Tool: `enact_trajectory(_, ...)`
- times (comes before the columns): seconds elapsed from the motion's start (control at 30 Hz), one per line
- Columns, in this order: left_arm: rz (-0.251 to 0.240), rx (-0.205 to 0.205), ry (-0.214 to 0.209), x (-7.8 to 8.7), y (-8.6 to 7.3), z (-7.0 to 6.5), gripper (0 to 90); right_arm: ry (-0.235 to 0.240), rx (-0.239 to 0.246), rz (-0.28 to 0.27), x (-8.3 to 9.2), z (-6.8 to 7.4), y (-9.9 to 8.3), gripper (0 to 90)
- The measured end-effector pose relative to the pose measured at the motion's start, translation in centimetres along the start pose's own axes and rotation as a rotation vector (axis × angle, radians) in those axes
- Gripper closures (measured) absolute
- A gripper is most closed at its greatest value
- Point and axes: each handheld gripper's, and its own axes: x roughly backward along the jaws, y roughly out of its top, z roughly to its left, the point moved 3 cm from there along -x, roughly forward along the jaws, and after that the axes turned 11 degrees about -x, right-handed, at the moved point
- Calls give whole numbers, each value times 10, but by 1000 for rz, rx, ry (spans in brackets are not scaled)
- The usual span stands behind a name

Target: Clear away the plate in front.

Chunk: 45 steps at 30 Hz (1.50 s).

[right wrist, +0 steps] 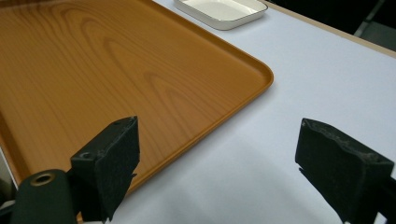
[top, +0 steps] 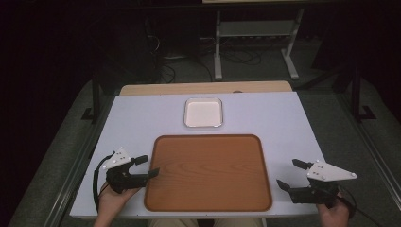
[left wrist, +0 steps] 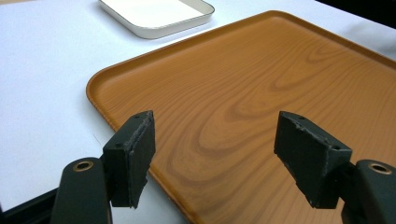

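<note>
1. Black jaws of the left gripper stand wide apart, holding nothing, over the near left edge of the wooden tray.
2. Right gripper is equally spread and empty, just right of that tray.
3. Beyond both grippers, past the tray's far edge, sits the white dish.

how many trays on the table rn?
2. The wooden tray lies at the near middle, between the grippers; the white tray sits just beyond it. Nothing looks hidden.
</note>
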Motion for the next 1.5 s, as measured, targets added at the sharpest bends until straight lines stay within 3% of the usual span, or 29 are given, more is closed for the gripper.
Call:
enact_trajectory(0.93, -14, -33, -17, -5, 5, -7, 288, -6, -6, -4, 1, 0, 0, 130)
enact_trajectory(1.5, -17, -12, -18, -8, 5, -7, 289, -6, -2, -3, 1, 0, -1, 131)
